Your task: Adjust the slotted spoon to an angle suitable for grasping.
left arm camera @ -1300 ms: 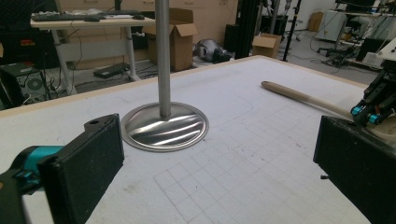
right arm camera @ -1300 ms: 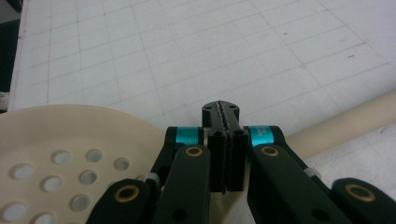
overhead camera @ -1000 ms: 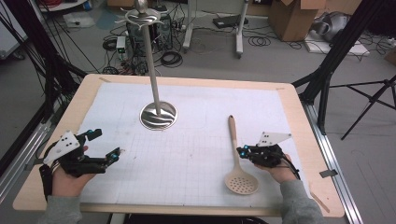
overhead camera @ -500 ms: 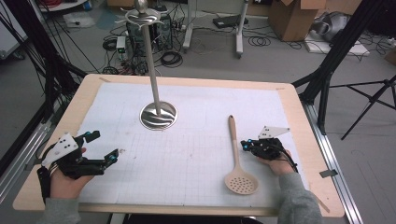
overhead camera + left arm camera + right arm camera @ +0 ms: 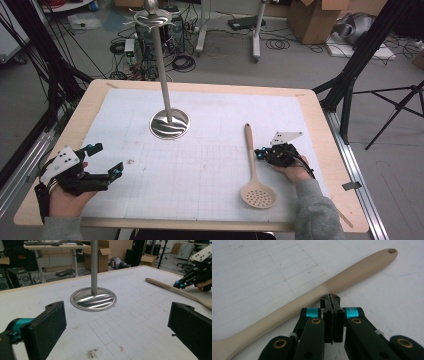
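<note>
the slotted spoon (image 5: pixel 254 167) lies flat on the white gridded mat (image 5: pixel 200 150) in the lower right of the high view, handle end toward the top of the frame, perforated bowl toward the bottom edge. in the right gripper view the spoon's handle (image 5: pixel 332 285) runs from the lower left corner to the upper right, with a small hole at its tip.

the right hand-held gripper (image 5: pixel 259 152) sits at the right side of the spoon handle in the high view, held by the person's right hand (image 5: pixel 292 170). its jaws are pressed together with nothing between them. in the right gripper view the closed tips stand just at the near edge of the handle; whether they touch it cannot be told.

the left hand-held gripper (image 5: pixel 106 159) is in the lower left of the high view, held in the left hand (image 5: pixel 65 200), well apart from the spoon. its jaws are spread wide and hold nothing; in the left gripper view the two black pads (image 5: pixel 47 327) stand at the left and right edges of the frame.

a metal stand (image 5: pixel 170 124) with a round base and an upright pole occupies the upper centre of the counter (image 5: pixel 320 125), apart from both grippers.
</note>
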